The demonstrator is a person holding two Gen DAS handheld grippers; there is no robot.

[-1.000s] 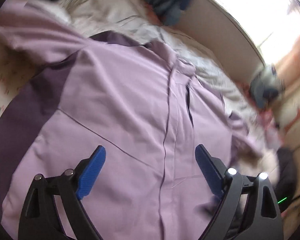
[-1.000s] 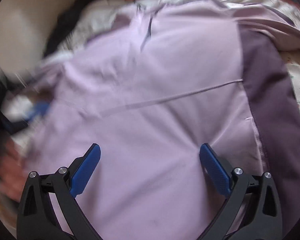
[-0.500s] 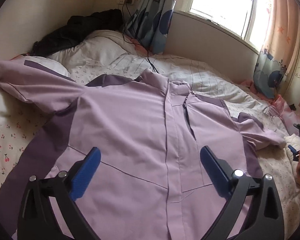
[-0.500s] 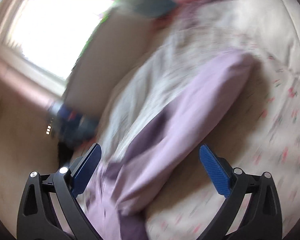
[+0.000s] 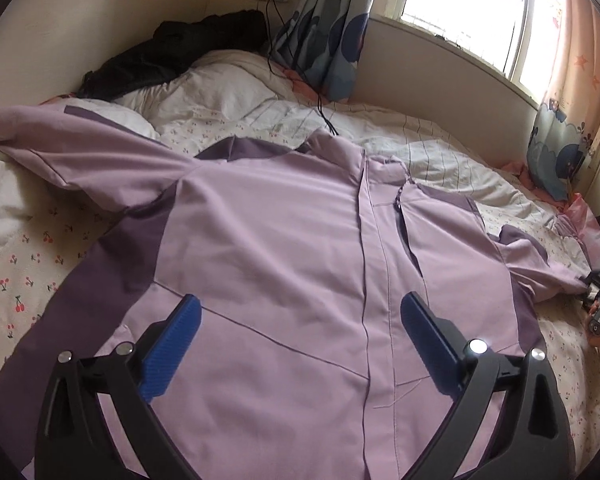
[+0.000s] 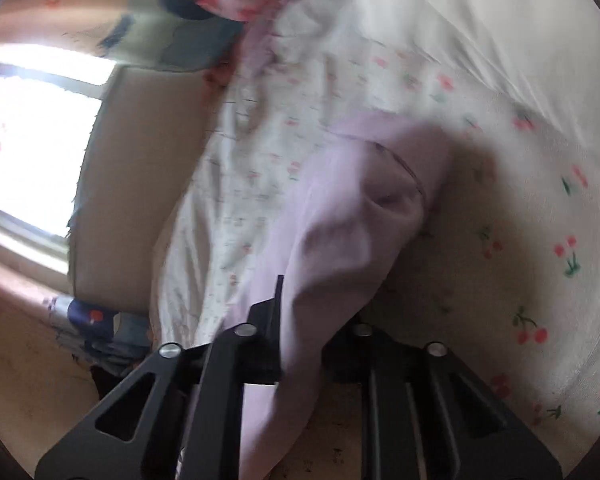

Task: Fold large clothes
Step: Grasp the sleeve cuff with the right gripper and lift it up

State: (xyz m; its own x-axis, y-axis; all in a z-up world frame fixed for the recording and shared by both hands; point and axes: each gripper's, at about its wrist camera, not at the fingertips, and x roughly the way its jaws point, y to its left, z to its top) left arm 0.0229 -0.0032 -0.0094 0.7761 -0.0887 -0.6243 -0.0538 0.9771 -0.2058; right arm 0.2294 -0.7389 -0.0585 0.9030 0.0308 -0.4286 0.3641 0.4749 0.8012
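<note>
now the lilac jacket point(image 5: 284, 248) lies front-up, spread flat across the bed point(image 5: 28, 256), its collar toward the window point(image 5: 472, 8) and one sleeve reaching out to the pillow point(image 5: 228, 88). the left claw point(image 5: 298, 320) hovers over the hem, spread wide and holding nothing. the right claw point(image 6: 304, 344) is pinched tight on the cuff of the other sleeve point(image 6: 352, 216) — the view is blurred — at the jacket's far side, above the cherry-print sheet.
</note>
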